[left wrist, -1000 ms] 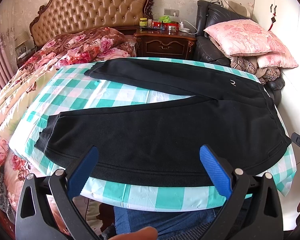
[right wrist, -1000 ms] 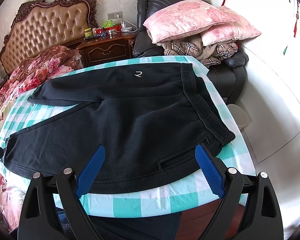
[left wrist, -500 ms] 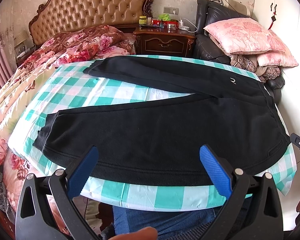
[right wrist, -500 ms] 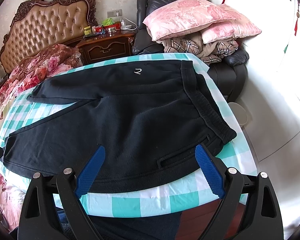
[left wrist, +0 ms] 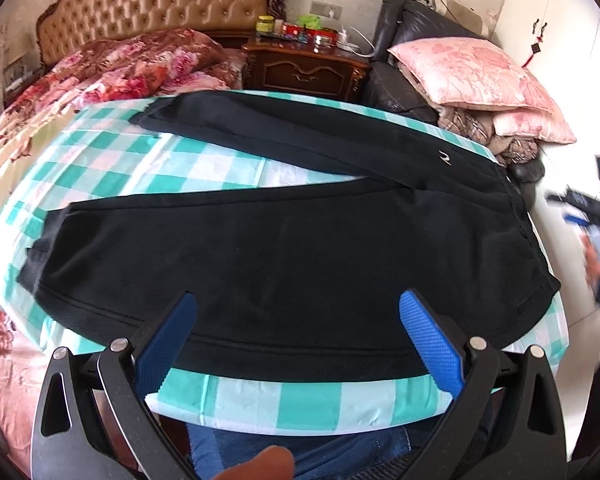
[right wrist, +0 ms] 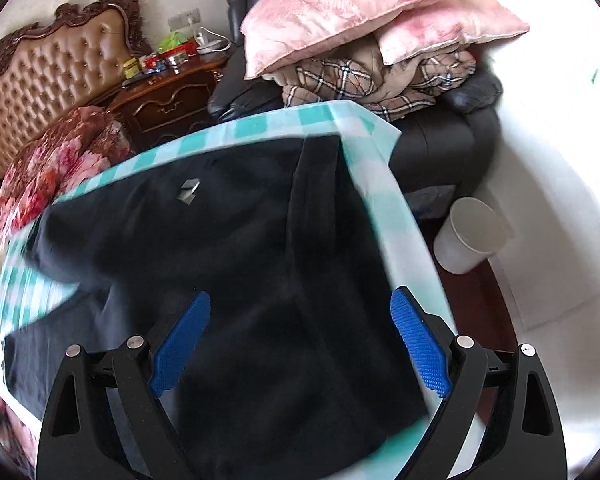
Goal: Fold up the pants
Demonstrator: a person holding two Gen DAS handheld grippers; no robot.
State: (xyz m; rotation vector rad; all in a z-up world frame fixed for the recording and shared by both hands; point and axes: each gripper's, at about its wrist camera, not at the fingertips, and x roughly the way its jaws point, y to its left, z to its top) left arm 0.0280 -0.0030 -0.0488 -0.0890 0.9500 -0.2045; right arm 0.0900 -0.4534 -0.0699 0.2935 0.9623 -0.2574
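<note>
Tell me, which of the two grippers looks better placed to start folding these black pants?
Probably the right gripper: open, it hangs directly over the pants near the waistband. The left gripper, also open, sits at the table's near edge.

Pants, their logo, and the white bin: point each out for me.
pants [left wrist: 284, 256], left wrist view, middle of the near leg
logo [left wrist: 444, 157], left wrist view, the white mark itself
white bin [right wrist: 474, 236], right wrist view, its outer wall
</note>
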